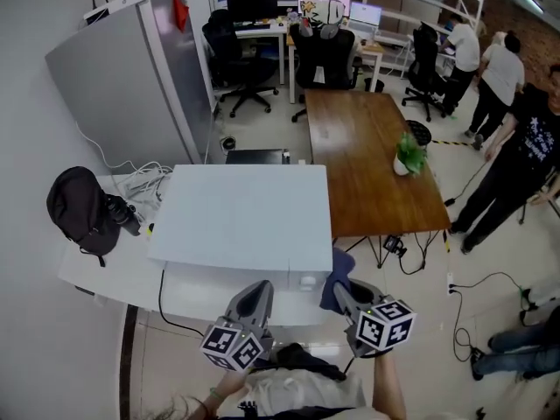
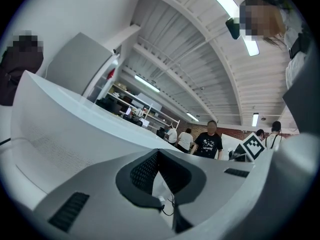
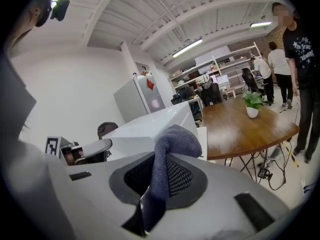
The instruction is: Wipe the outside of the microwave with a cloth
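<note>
Judging by its drape, the cloth (image 3: 177, 141) is soft, light and limp. It is pinched mid-length by the right hand-held gripper (image 3: 161, 156), jaws closed on it, with a loose fold flopped over the tips. A bunched grip near the fold is advised, so a pad is presented to the panel. The left hand-held gripper (image 2: 158, 153) is closed at the tips, nothing held. The microwave (image 1: 245, 213) sits on the white bench (image 1: 96, 274), just ahead of both; cloth contact can't be confirmed. Layout is given only by the head view. The grip on the cloth is resolved only in the right gripper view.
</note>
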Tool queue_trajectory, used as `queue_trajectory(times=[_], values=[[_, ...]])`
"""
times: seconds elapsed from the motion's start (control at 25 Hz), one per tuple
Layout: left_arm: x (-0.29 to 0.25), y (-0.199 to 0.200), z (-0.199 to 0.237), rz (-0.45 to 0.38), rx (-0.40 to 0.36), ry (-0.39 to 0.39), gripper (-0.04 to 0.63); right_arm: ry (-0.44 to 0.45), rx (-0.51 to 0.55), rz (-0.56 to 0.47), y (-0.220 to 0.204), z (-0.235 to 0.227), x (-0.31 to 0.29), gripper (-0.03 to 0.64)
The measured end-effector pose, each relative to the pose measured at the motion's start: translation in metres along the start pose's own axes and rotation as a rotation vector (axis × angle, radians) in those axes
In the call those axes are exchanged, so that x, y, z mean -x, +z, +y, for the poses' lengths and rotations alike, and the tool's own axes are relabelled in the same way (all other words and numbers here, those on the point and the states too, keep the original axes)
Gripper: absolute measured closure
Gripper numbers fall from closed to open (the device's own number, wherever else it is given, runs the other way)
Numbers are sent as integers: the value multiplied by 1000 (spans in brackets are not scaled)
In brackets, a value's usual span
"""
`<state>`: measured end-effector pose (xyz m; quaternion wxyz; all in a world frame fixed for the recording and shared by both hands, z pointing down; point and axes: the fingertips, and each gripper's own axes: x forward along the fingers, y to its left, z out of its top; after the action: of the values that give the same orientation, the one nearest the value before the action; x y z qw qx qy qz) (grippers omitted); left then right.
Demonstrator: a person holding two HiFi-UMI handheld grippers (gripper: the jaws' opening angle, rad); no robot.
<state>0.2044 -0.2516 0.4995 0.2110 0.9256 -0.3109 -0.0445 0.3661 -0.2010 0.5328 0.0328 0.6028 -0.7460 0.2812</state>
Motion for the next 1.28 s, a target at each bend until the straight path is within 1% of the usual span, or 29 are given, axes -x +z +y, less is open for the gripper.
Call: queue_trajectory(times=[0.16,0.36,0.48,0.64,0.72,0.8,0.88,1.0,1.08,1.2,1.28], values=[[1,-4,-6,9,3,-13,606,-25,33,104,-44,-23,-29,543],[8,-3,-3,-2,0,10,606,-49,-61,213,-103,-61,-70,543],[14,-3,2,-10,3,40,606,-66,-103,282,-132,-78,-85,543],[23,-1,9,-34,6,93,606,-67,-133,324,-148,-87,-94,543],[28,1,11,-48,5,112,606,-65,-149,316,-147,-89,-96,543],[33,1,14,-61,10,126,606,-89,-126,285,-138,-90,-91,543],[39,-2,18,-75,24,137,606,-123,-47,218,-112,-84,-72,543],[45,-3,24,-78,41,142,606,-139,129,86,-62,-57,-30,543],[49,1,25,-86,37,125,606,-141,300,2,-30,-29,3,543],[59,8,24,-101,36,71,606,-135,618,-109,11,25,46,543],[70,8,24,-78,33,26,606,-139,760,-151,30,60,55,543]])
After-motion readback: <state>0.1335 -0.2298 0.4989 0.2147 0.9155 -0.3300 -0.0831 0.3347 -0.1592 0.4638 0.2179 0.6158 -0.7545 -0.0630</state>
